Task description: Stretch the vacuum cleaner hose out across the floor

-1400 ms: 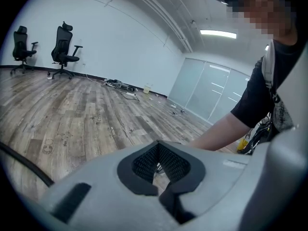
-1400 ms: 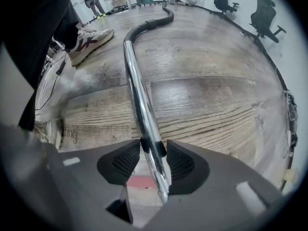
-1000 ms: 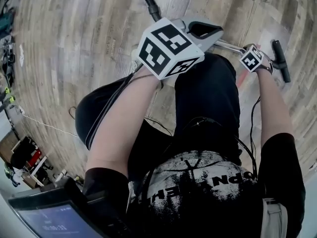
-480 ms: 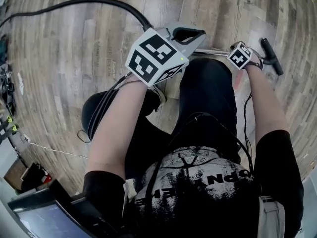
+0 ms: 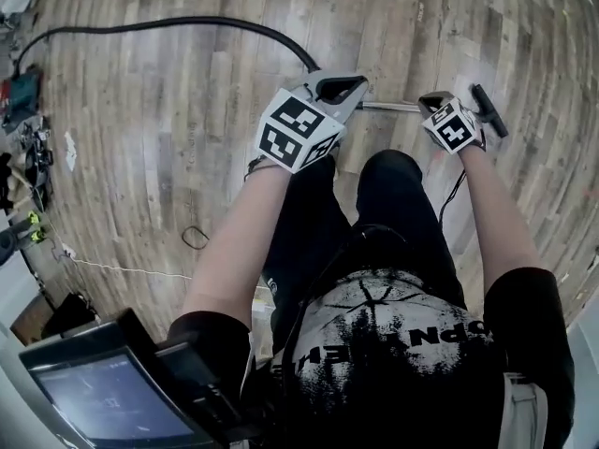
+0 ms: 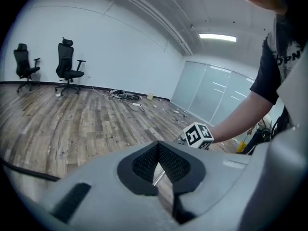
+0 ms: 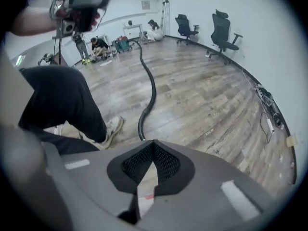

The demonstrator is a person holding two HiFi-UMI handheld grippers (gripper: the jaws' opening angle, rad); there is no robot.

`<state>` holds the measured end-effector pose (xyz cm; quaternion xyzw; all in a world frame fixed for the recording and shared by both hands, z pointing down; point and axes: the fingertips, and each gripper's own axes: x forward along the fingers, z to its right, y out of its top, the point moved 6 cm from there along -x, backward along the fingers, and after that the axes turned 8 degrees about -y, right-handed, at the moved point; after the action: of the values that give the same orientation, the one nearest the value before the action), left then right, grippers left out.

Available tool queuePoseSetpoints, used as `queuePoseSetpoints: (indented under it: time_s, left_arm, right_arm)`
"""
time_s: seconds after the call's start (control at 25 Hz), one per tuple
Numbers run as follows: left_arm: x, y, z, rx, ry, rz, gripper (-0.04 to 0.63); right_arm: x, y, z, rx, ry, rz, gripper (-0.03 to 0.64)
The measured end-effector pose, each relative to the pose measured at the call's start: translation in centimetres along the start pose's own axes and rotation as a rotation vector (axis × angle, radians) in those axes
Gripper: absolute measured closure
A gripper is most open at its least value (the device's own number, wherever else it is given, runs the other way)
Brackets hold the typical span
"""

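Note:
The black vacuum hose (image 5: 187, 23) curves over the wood floor from the far left toward my left gripper (image 5: 342, 90). A metal wand (image 5: 391, 107) runs from there to my right gripper (image 5: 432, 103), with the black floor nozzle (image 5: 489, 110) just beyond. My left gripper (image 6: 156, 170) is shut, and a strip of the wand (image 6: 159, 175) shows through the gap under its pads. My right gripper (image 7: 147, 170) is shut too. The hose (image 7: 150, 90) runs back from it across the floor, its near end hidden behind the jaws. No pads visibly press on anything.
Cables and gear lie along the left edge (image 5: 23, 92). A loose cable loop (image 5: 195, 238) lies on the floor and a screen (image 5: 103, 400) shows at bottom left. Office chairs (image 6: 67, 61) stand by the wall. People sit near equipment far off (image 7: 98, 44). My shoe (image 7: 110, 129) is near the hose.
Both grippers now sit farther from the head camera and look smaller. More of the hose shows, reaching farther left across the floor. The legs have straightened.

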<state>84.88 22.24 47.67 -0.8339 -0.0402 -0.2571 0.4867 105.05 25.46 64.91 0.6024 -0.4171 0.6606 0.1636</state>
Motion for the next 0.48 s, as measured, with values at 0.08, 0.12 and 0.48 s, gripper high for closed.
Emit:
queuePoseSetpoints:
  time_s: [0.08,0.12,0.48]
  left_arm:
    - [-3.2,2.5,1.4,-0.035,0.017,0.009,0.594]
    - [-4.9,3.7,2.1,-0.049,0.027,0.013,0.594]
    - [-18.6,13.6,5.8,-0.097,0.093,0.105,0.594]
  right_arm:
    - [-5.3,3.3,-0.2,0.040,0.014,0.062,0.612]
    - [-7.9,5.1,-0.4,0.061,0.026,0.092,0.612]
    - [-24.7,20.4,-2.8,0.160,0.142,0.390,0.612]
